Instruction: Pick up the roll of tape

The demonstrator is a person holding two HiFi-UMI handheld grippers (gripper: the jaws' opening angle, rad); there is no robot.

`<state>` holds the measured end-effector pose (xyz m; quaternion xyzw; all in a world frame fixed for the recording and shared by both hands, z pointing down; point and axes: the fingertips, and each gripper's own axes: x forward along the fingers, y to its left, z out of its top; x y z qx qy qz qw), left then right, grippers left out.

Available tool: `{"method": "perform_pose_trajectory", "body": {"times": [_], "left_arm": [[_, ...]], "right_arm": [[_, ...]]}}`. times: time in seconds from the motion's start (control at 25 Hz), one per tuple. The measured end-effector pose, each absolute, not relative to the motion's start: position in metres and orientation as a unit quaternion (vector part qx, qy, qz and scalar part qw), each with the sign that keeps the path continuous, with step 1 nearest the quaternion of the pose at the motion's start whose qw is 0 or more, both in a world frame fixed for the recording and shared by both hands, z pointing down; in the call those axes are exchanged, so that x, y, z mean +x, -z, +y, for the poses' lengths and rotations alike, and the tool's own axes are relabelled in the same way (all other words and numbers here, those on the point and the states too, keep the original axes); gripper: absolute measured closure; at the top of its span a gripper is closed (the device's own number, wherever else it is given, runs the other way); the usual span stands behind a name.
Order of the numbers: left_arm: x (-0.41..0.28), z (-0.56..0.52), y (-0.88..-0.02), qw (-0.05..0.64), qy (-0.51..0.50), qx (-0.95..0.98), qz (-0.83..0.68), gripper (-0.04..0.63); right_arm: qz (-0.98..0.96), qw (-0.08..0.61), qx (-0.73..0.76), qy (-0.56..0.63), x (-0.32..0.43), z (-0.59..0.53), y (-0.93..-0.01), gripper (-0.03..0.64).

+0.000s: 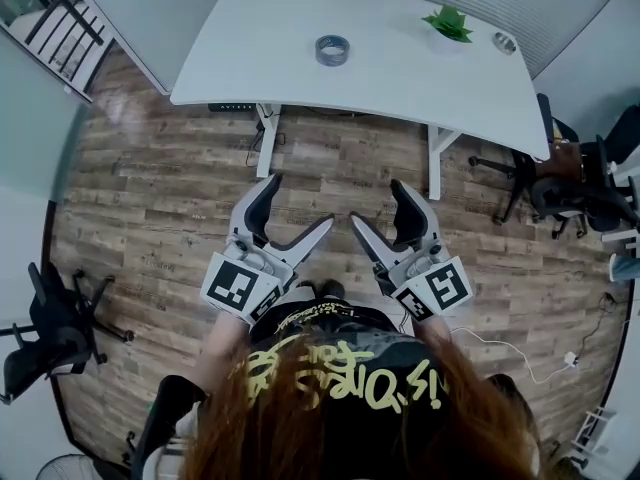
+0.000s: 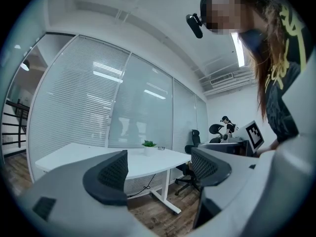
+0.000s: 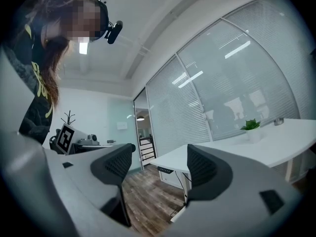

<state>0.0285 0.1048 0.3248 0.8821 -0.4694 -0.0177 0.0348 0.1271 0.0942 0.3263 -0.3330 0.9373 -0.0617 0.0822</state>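
- grey roll of tape (image 1: pixel 332 50): lies flat on the white curved-front desk (image 1: pixel 400 78), towards the desk's left half. it is well apart from both grippers and nothing touches it.
- left gripper (image 1: pixel 300 203): white body with dark ribbed pads, held low in front of the person over the wood-plank floor (image 1: pixel 150 218). the jaws stand wide apart. in the left gripper view the gap between them shows only the desk and the floor, so this gripper carries nothing.
- right gripper (image 1: pixel 376 202): same build, held level with the left gripper and just beside it. the jaws are likewise spread wide. the right gripper view shows only the floor and the desk edge in the gap, so nothing is gripped.
- small green potted plant (image 1: pixel 448 23): stands upright near the desk's far right edge.
- small round metallic item (image 1: pixel 504 41): lies on the desk, right of the plant; what it is cannot be told.
- black office chairs (image 1: pixel 560 183): stand on the floor to the right of the desk.
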Motion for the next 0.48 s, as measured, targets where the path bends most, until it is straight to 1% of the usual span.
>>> {"method": "perform_pose_trajectory", "body": {"times": [0.48], "left_arm": [[0.0289, 0.0995, -0.3229, 0.032, 0.013, 0.884, -0.467, 0.201]], "right_arm": [[0.939, 0.086, -0.327, 0.055, 0.1261, 0.0924, -0.3211, 0.284]]}}
